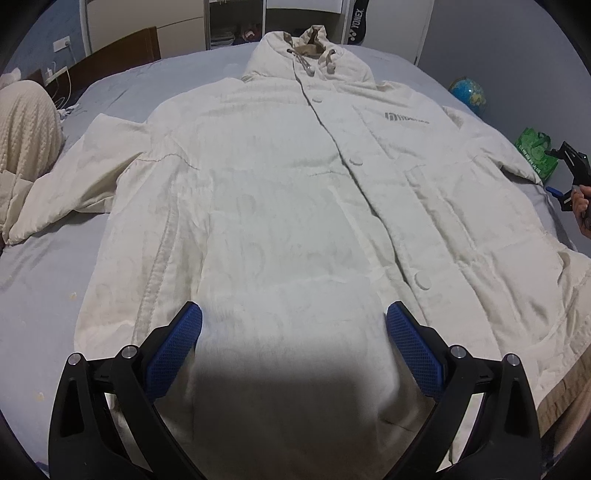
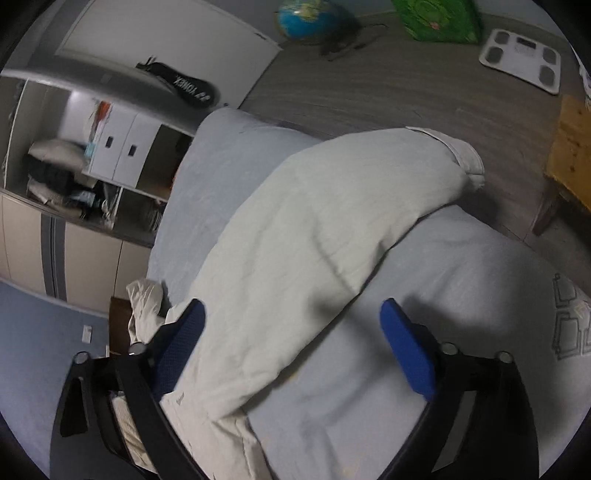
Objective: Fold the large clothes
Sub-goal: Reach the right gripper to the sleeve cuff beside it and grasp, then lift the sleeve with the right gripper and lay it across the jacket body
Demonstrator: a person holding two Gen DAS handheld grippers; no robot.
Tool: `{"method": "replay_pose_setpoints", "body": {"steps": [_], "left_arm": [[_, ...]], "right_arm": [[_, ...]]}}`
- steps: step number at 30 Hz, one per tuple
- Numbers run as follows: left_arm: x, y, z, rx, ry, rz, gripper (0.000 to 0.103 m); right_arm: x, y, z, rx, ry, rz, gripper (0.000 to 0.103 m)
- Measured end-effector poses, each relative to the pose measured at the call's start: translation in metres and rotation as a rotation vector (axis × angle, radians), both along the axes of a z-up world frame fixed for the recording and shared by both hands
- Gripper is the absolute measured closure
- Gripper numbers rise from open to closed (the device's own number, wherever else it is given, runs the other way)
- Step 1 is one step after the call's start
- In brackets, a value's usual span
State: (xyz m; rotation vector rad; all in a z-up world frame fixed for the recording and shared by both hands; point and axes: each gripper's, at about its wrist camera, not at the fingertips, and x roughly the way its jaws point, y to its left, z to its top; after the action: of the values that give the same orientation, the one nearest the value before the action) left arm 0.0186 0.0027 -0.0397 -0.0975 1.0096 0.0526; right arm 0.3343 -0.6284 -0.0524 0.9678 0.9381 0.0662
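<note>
Left gripper [image 1: 294, 325] low over hem of cream padded hooded coat [image 1: 295, 192], blue-padded jaws spread wide, nothing between them but fabric below; contact with coat unclear, near hem lost in gripper's shadow. Coat flat, front up, buttoned, spread across grey-blue bedsheet [image 1: 33, 280], hood at far end. Coat's right side cut off by frame edge. Right gripper [image 2: 291, 325] also wide, holding nothing, over coat sleeve [image 2: 314, 221] that runs out to mattress edge, cuff hanging toward floor; frame motion-blurred, detail soft. Only in right wrist view: white bathroom scale [image 2: 521, 61] on wood floor, open wardrobe shelves. Both views: blue globe [image 2: 306, 18], green bag [image 2: 436, 18]. Only in left wrist view: chest logo, unreadable, and knitted cream blanket [image 1: 26, 129] at far left.
</note>
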Motion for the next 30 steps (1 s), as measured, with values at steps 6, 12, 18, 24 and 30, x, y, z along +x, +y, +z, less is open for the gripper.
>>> {"method": "replay_pose_setpoints", "body": {"steps": [6, 12, 18, 24, 30], "left_arm": [[0.001, -0.001, -0.007, 0.021, 0.029, -0.001, 0.007], [0.001, -0.002, -0.011, 0.032, 0.052, -0.001, 0.006], [0.005, 0.0, -0.018, 0.012, 0.083, 0.007, 0.005], [0.005, -0.001, -0.02, 0.022, 0.087, 0.008, 0.005], [0.005, -0.001, -0.02, 0.019, 0.085, 0.009, 0.005]], "right_arm": [[0.02, -0.009, -0.022, 0.017, 0.051, -0.035, 0.029], [0.031, -0.029, -0.036, 0.066, 0.037, -0.135, 0.036], [0.035, -0.049, -0.048, 0.118, 0.059, -0.237, 0.07], [0.025, -0.051, -0.041, 0.134, 0.019, -0.28, 0.09], [0.022, -0.037, 0.013, 0.073, -0.1, -0.254, 0.094]]}}
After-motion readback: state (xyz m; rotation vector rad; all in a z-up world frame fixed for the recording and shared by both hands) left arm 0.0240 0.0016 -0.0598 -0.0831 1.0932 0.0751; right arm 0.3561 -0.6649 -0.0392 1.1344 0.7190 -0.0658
